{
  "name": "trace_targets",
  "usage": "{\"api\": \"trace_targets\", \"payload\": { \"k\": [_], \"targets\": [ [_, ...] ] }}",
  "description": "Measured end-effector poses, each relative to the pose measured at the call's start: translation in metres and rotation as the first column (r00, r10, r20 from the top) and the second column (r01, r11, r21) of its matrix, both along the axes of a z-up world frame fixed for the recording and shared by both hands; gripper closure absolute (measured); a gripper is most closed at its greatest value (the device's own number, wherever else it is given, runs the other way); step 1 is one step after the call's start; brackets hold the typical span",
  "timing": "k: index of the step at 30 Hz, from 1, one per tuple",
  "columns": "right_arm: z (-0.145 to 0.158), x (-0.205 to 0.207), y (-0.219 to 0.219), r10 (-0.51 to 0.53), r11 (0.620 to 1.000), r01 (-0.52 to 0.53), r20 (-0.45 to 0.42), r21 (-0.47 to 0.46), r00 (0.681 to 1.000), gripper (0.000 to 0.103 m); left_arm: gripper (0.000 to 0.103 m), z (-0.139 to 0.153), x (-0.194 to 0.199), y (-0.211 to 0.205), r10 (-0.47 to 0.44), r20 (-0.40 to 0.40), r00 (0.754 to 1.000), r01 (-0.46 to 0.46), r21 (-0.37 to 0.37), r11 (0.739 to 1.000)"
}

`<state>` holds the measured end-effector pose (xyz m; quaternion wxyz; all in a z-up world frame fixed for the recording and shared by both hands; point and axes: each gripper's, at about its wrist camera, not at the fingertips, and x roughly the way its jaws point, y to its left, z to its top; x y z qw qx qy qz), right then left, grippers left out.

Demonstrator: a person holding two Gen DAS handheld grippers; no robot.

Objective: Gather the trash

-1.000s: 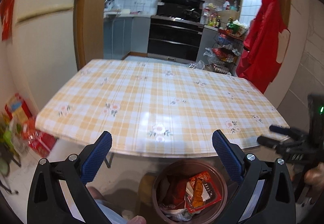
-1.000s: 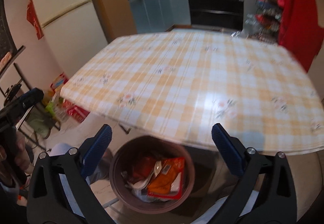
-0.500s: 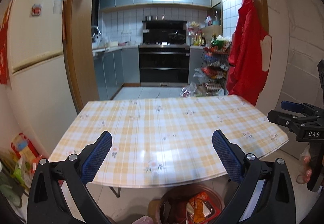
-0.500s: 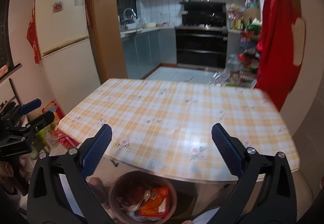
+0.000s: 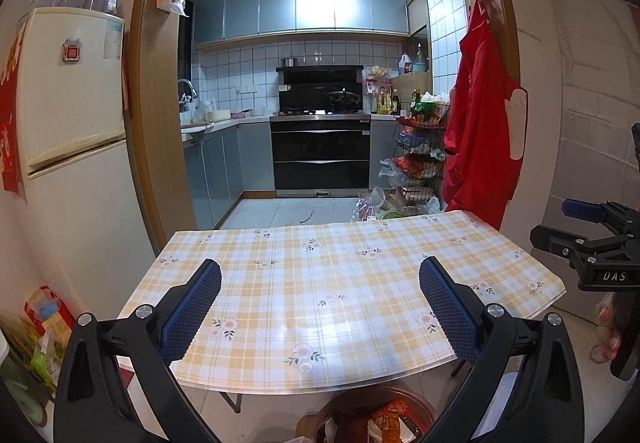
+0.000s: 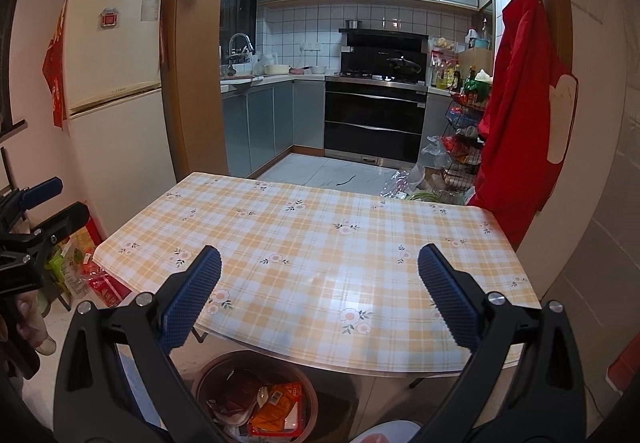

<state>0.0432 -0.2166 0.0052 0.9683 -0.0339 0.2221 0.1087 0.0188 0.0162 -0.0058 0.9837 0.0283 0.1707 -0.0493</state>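
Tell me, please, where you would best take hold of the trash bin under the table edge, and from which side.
Grip the trash bin by its near rim, coming from above: it stands upright with an open round mouth, its far side tucked under the table. Either claw, left or right, is open.

Trash bin (image 5: 374,419) cut by the lower edge; table (image 6: 320,355) hides its far rim.

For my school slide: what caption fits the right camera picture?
Open right gripper above a bare checked table, with the wrapper-filled bin below.
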Motion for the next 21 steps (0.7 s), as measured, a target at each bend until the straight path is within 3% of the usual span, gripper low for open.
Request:
{"api": "trace_targets", "payload": {
  "k": [21],
  "targets": [
    [-0.0091, 0.0041, 0.0012, -0.008, 1.0, 0.008, -0.041, 0.018, 0.999, 0.006, 0.006, -0.0018, -0.0013, 0.0012, 0.001, -0.004, 1.0, -0.001, 0.001, 1.0]
  ]
}}
